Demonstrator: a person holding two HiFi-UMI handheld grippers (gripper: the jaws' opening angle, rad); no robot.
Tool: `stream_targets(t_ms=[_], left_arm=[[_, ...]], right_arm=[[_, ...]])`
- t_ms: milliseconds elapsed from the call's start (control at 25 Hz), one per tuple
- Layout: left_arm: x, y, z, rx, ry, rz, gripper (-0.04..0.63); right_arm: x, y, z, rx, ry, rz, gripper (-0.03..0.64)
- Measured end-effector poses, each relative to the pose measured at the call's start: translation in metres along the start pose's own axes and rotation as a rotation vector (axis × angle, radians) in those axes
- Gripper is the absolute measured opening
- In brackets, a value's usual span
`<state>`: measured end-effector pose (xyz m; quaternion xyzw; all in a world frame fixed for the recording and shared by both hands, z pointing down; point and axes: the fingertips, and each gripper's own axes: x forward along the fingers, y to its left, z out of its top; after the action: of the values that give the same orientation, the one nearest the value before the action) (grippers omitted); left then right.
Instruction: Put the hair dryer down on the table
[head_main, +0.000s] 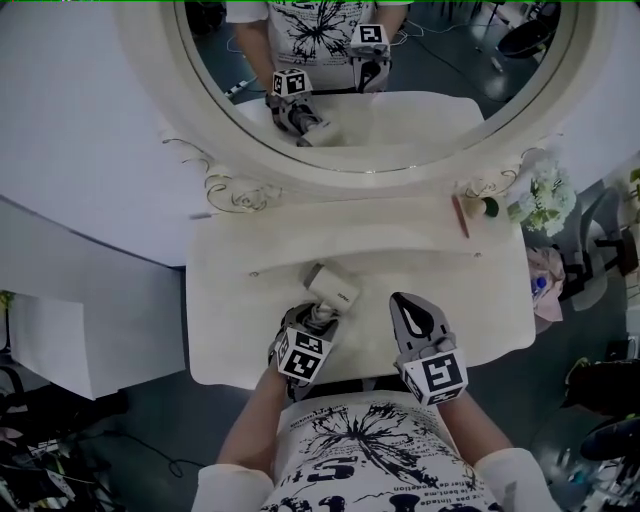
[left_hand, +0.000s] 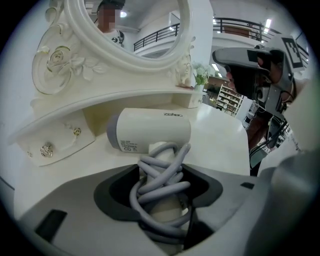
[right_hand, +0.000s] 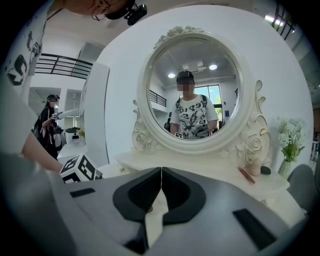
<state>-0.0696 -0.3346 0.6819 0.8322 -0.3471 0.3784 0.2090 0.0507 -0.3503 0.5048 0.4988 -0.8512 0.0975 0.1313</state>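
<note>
Your left hand-held gripper grips the hair dryer low over the tabletop, the right hand-held gripper is closed and empty; setting it down is left.

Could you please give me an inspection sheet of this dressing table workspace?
Surface: white dressing table under an oval mirror.
Job's things: hair dryer, handle in the left tool, low over the table; contact unclear.
Clutter: flowers and a pink stick at the back right.
Tools: left tool shut on the hair dryer; right tool shut, empty.
Cables: grey cord wound round the dryer's handle.
Surroundings: a bystander off to the left.
</note>
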Motion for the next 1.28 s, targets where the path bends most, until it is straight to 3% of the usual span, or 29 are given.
stream_targets(t_ms=[160,240,520,720,760,880,1000,1280], left_arm=[[0.0,-0.003,0.001,0.002,-0.006,-0.017,0.26],[-0.004,0.0,0.004,-0.005,-0.029,-0.004,0.293],[-0.046,0.002,0.037,0.052,-0.246,0.082,0.304],[-0.091,0.005,0.071,0.002,-0.416,0.121,0.302],[-0.102,0.005,0.078,-0.008,-0.454,0.131,0.281],[-0.136,0.01,0.105,-0.046,-0.568,0.169,0.136],[-0.165,0.015,0.122,-0.079,-0.654,0.208,0.054],[-0.225,0.014,0.152,-0.055,-0.839,0.255,0.021]], right_arm=[[0.004,0.002,0.002,-0.003,0.0,0.016,0.02],[0.005,0.005,0.005,-0.007,-0.008,0.024,0.019],[0.0,0.007,0.019,-0.02,-0.044,0.032,0.019],[-0.008,0.012,0.035,-0.039,-0.085,0.044,0.019],[-0.01,0.014,0.038,-0.044,-0.095,0.049,0.019],[-0.015,0.018,0.047,-0.043,-0.127,0.054,0.02],[-0.023,0.023,0.057,-0.048,-0.176,0.064,0.019],[-0.041,0.035,0.083,-0.076,-0.28,0.089,0.018]])
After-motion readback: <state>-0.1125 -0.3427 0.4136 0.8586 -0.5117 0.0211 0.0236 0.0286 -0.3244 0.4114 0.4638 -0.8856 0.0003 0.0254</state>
